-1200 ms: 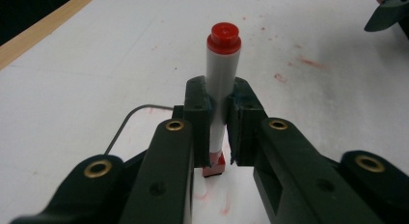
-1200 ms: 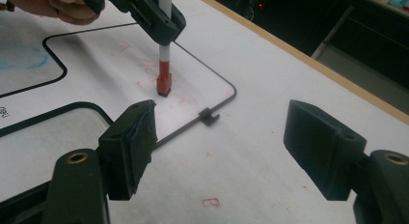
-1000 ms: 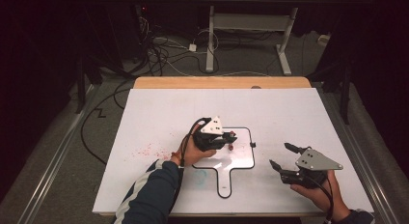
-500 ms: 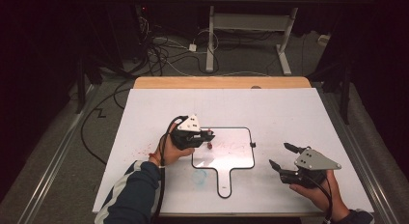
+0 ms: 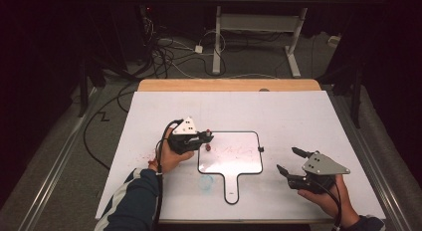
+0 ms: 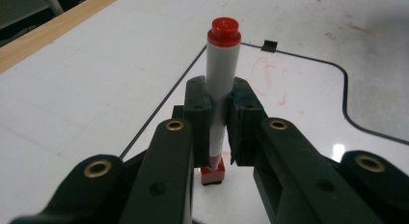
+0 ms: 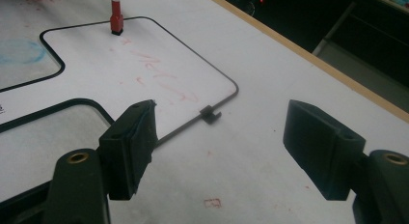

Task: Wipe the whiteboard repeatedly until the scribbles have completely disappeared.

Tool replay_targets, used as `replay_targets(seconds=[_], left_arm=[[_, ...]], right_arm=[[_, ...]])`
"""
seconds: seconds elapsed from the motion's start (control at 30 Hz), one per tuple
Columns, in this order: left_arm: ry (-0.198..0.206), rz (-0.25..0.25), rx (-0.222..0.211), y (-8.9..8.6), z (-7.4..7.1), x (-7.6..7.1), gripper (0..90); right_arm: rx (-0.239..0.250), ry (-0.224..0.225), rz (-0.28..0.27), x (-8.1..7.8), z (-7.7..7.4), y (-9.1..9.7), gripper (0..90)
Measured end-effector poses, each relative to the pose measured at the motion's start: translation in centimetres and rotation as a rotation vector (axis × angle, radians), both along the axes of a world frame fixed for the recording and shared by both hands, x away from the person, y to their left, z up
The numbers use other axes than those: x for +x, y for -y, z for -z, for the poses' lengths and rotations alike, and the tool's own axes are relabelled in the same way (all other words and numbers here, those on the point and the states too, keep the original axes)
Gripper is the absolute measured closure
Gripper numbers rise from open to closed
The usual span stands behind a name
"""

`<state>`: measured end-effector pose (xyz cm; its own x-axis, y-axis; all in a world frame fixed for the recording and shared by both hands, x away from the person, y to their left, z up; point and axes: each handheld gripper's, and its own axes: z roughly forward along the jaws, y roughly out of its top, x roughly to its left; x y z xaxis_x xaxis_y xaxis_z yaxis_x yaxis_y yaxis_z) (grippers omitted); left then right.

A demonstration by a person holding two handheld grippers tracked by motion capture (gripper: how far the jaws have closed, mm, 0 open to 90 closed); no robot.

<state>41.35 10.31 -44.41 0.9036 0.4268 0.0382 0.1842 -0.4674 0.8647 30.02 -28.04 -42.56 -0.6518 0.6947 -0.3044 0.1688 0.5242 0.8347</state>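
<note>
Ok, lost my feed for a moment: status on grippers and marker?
Left gripper shut on marker, upright, tip at the small whiteboard's edge. Right gripper open, empty, off to the side. Nothing in the way.

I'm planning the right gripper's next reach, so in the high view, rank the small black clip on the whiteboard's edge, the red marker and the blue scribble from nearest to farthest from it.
1. Black clip, on the whiteboard's right edge, nearest the right gripper.
2. Blue scribble, left of the board's handle.
3. Red marker, at the board's upper left corner, held in the left gripper.

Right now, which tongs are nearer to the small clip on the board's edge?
Right. The right tongs sit just right of the clip; the left tongs are across the board.
</note>
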Motion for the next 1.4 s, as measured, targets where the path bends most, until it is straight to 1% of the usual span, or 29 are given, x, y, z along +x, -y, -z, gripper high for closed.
replay_targets(seconds=[0.13,0.27,0.37,0.4,0.47,0.57,0.67,0.7,0.73,0.77,0.93,1.07,1.13,1.23,1.3,1.4], left_arm=[[0.022,0.014,-0.006,1.8,0.1,0.2,78.9],[0.016,0.043,-0.028,3.5,0.2,0.3,79.0],[0.018,0.076,-0.042,5.0,0.3,0.1,79.0],[0.015,0.089,-0.042,5.5,0.3,0.0,78.9],[0.027,0.097,-0.026,6.4,0.2,-0.3,78.9],[0.029,0.094,-0.005,6.8,-0.1,-0.3,79.0],[0.031,0.092,0.029,6.2,-0.4,-0.4,79.0],[0.035,0.084,0.045,5.8,-0.5,-0.4,78.9],[0.03,0.081,0.052,5.2,-0.5,-0.5,79.0],[0.027,0.077,0.055,4.6,-0.6,-0.5,79.0],[0.013,0.017,0.06,1.2,-0.5,-0.5,78.9],[0.03,-0.02,0.079,-0.4,-0.5,-0.7,79.0],[0.046,-0.036,0.092,-0.6,-0.5,-0.8,79.0],[0.052,-0.043,0.08,-0.3,-0.4,-0.8,78.9],[0.056,-0.04,0.067,0.2,-0.3,-0.6,79.0],[0.066,-0.022,0.058,1.7,-0.2,-0.5,78.9]], right_arm=[[0.001,0.002,-0.003,0.0,0.0,0.0,28.3],[-0.001,0.003,-0.004,0.0,0.0,0.1,28.3],[-0.001,0.006,-0.002,0.0,-0.1,0.2,28.4],[0.001,0.006,-0.002,0.0,-0.1,0.2,28.5],[0.0,0.006,-0.001,0.0,0.0,0.3,28.4],[-0.003,0.005,-0.003,-0.1,0.0,0.3,28.5],[0.0,0.006,-0.002,-0.2,-0.1,0.3,28.5],[0.001,0.007,0.0,-0.2,-0.1,0.3,28.5],[0.002,0.007,0.0,-0.2,-0.1,0.4,28.5],[0.003,0.006,0.004,-0.2,-0.1,0.4,28.5],[0.002,0.007,0.007,-0.2,-0.1,0.5,28.5],[0.001,0.01,0.009,-0.2,-0.2,0.4,28.5],[0.001,0.009,0.007,-0.1,-0.2,0.3,28.5],[0.0,0.009,0.005,-0.1,-0.2,0.2,28.6],[0.0,0.009,0.003,0.0,-0.2,0.1,28.6],[0.0,0.009,0.0,0.0,-0.2,0.1,28.6]])
